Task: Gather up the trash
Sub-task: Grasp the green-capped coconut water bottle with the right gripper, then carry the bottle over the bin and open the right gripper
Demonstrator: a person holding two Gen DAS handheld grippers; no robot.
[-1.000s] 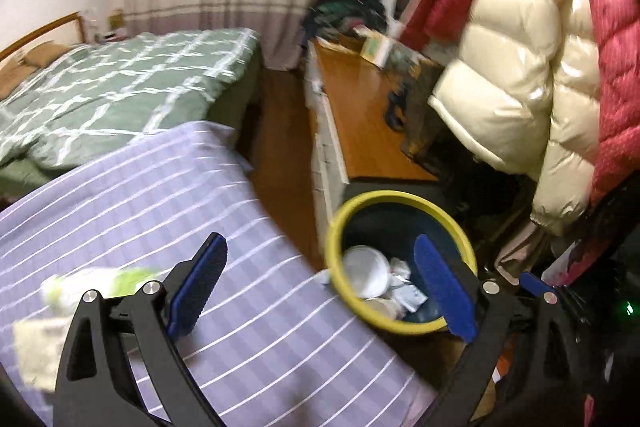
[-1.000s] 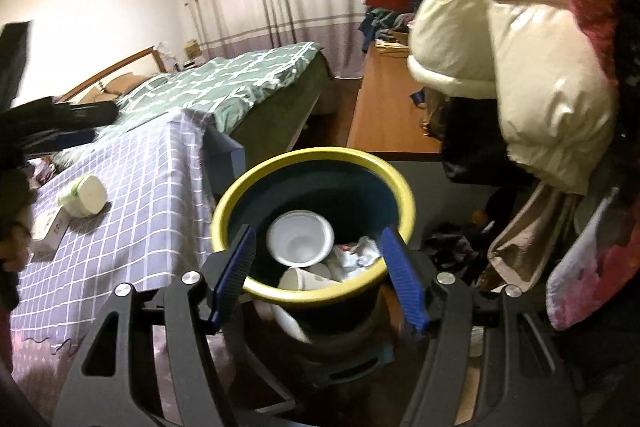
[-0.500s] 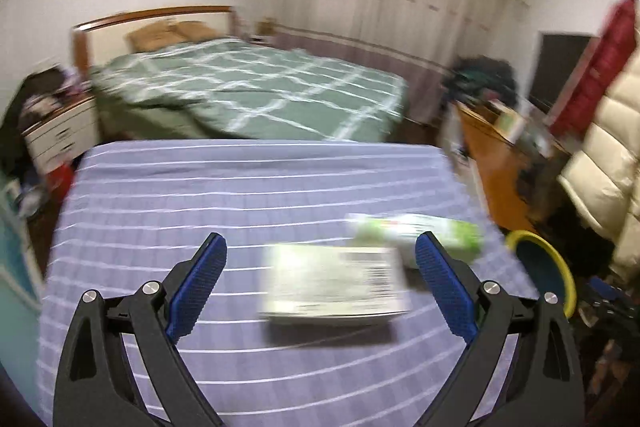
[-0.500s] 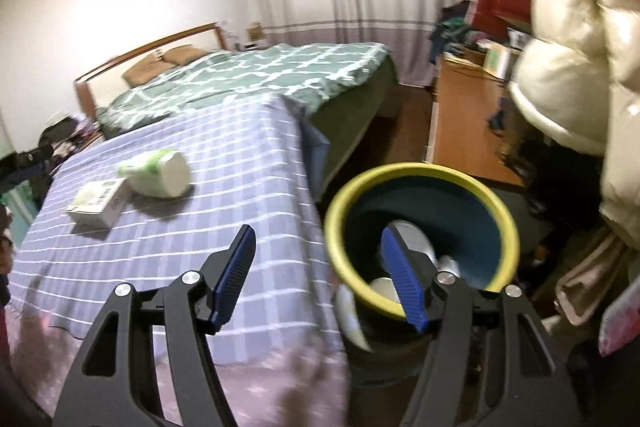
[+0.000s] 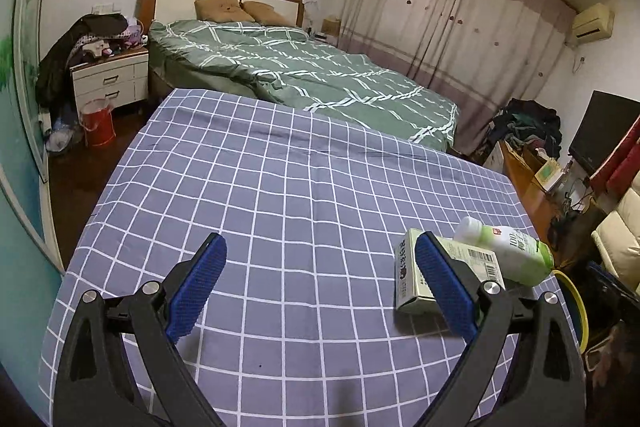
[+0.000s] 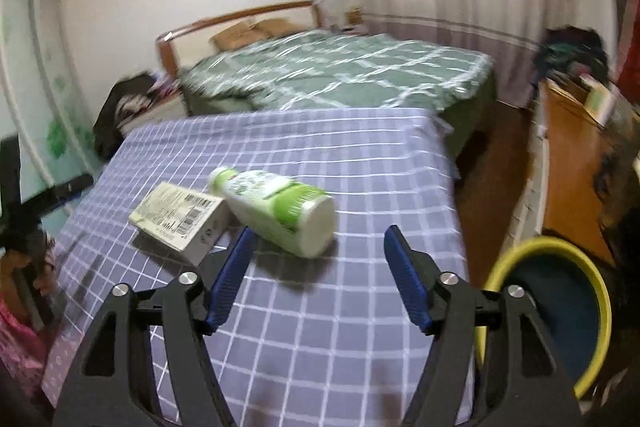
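Observation:
A white and green bottle [image 6: 280, 211] lies on its side on the purple checked tablecloth [image 6: 340, 155], touching a small flat carton [image 6: 180, 221] to its left. My right gripper [image 6: 320, 275] is open and empty, just short of the bottle. In the left wrist view the carton [image 5: 416, 279] and bottle [image 5: 508, 255] lie at the right; my left gripper [image 5: 320, 287] is open and empty over bare cloth, its right finger overlapping the carton. The yellow-rimmed bin [image 6: 560, 311] stands off the table's right edge.
A bed with a green quilt [image 5: 312, 75] lies beyond the table. A white nightstand [image 5: 110, 81] with clothes and a red bucket [image 5: 98, 123] stand at the far left. A wooden cabinet [image 6: 572, 163] runs along the right, and the bin's rim shows in the left view [image 5: 576, 307].
Both grippers have swung left from the bin to the table. The bottle and carton now lie in front of the right gripper; the left gripper has swung past them.

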